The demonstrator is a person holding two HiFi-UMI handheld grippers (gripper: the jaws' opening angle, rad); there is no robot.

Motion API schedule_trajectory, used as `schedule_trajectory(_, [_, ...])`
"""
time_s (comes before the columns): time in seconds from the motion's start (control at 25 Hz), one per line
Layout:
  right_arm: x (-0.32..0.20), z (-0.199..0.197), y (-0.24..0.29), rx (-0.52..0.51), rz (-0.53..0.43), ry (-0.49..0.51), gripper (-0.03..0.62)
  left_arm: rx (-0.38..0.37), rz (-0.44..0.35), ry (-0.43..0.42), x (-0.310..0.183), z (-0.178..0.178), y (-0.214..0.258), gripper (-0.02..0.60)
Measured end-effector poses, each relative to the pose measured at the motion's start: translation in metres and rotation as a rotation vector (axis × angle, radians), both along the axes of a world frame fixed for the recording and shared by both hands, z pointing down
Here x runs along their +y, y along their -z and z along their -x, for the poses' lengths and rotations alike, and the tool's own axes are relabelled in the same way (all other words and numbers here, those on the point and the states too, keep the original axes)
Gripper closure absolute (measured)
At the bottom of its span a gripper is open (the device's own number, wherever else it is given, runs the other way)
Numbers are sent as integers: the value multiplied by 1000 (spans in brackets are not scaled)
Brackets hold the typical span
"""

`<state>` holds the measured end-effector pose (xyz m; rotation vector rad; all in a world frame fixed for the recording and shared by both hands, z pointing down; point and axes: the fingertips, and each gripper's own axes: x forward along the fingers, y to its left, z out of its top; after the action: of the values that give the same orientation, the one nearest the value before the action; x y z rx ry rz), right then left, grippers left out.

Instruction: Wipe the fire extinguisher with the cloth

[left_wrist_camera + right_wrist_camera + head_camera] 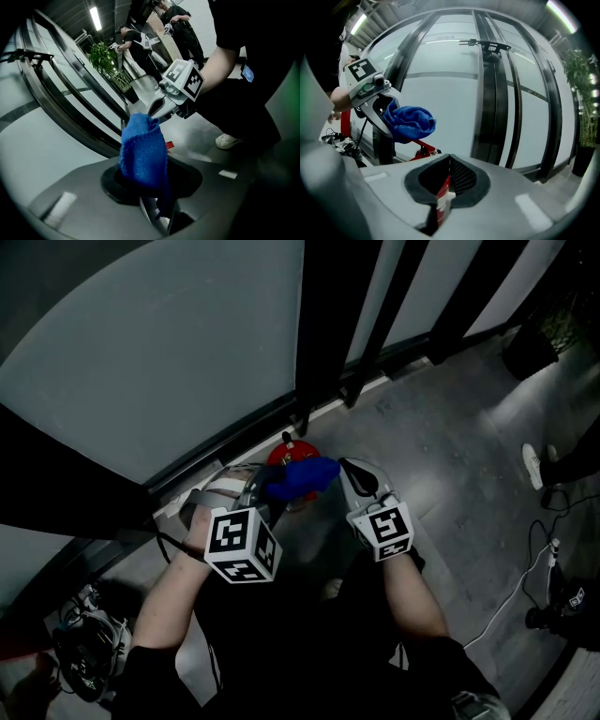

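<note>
Head view: left gripper (255,491) pinches bunched blue cloth (302,476) over top of red fire extinguisher (286,454); contact unclear. Extinguisher stands on grey floor (441,456) beside glass wall (159,343). Right gripper (360,476) just right of cloth. Right gripper view: jaws pressed together, nothing held; red shows through slit between them. Left gripper view: cloth clamped between jaws, tail hanging.

One cloth (302,477), one fire extinguisher (287,453), two hand-held grippers (left (265,486) and right (353,471)), one potted plant (108,61).
</note>
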<state>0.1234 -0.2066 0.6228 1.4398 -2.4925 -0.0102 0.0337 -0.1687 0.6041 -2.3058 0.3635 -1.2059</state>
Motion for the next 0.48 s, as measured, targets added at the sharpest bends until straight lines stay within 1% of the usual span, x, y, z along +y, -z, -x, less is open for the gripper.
schedule_trajectory(0.12, [2, 2, 3, -25, -5, 7, 591, 91, 66, 12, 10, 0, -2, 460])
schedule_trajectory(0.16, [3, 2, 4, -32, -4, 10, 591, 138, 103, 19, 12, -1, -2, 460])
schedule_trajectory(0.24, [4, 3, 5, -49, 1, 13, 591, 263, 191, 50, 16, 0, 0, 460])
schedule_trajectory(0.32, [5, 3, 8, -77, 7, 7, 591, 408, 274, 111, 12, 7, 6, 460])
schedule_trajectory(0.4, [4, 2, 10, -89, 5, -2, 591, 520, 318, 192, -1, 23, 10, 460])
schedule_trajectory(0.44, [3, 1, 10, -91, 6, -10, 591, 548, 326, 237, -10, 34, 8, 460])
schedule_trajectory(0.48, [2, 0, 10, -94, 10, -20, 591, 554, 331, 282, -21, 46, 4, 460])
